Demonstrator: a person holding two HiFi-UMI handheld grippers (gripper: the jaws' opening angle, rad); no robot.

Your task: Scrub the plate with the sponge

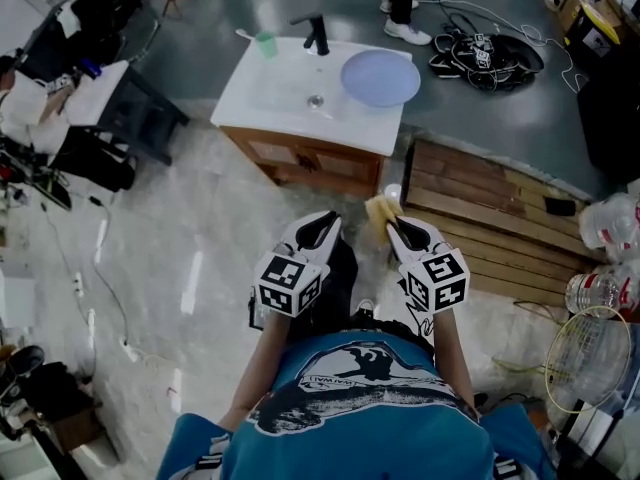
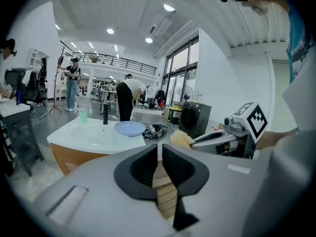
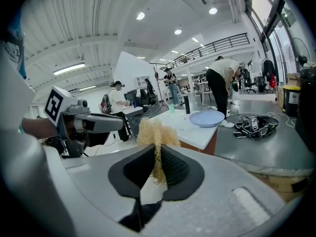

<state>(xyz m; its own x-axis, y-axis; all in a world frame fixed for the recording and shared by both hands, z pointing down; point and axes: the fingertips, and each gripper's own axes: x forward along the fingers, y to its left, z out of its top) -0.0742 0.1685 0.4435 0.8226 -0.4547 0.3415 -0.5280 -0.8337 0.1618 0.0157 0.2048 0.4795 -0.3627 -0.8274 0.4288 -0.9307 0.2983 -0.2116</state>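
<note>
So this is the approach step, no scrubbing yet. The right gripper (image 1: 404, 230) has its jaws clamped on the sponge (image 3: 155, 131), a yellowish fuzzy thing sticking up out of the pads. The left gripper (image 2: 159, 149) has nothing in it, with its pads almost together and just a thin slit between them.

The plate (image 1: 380, 77) is light blue and sits on the right end of the white sink top (image 1: 262, 93), on the far side and well apart from both grippers. A black faucet (image 1: 318, 36) and a green cup (image 1: 265, 45) stand at the far edge.

I'd guess the next move is to close that gap, then pin the plate with the left gripper so it doesn't skate around while the sponge comes down flat on it.

The room is a big open workshop. There's pale shiny flooring near, grey flooring far, a wooden slat platform (image 1: 500, 218) to the right and a cable tangle (image 1: 487, 56) beyond it.
</note>
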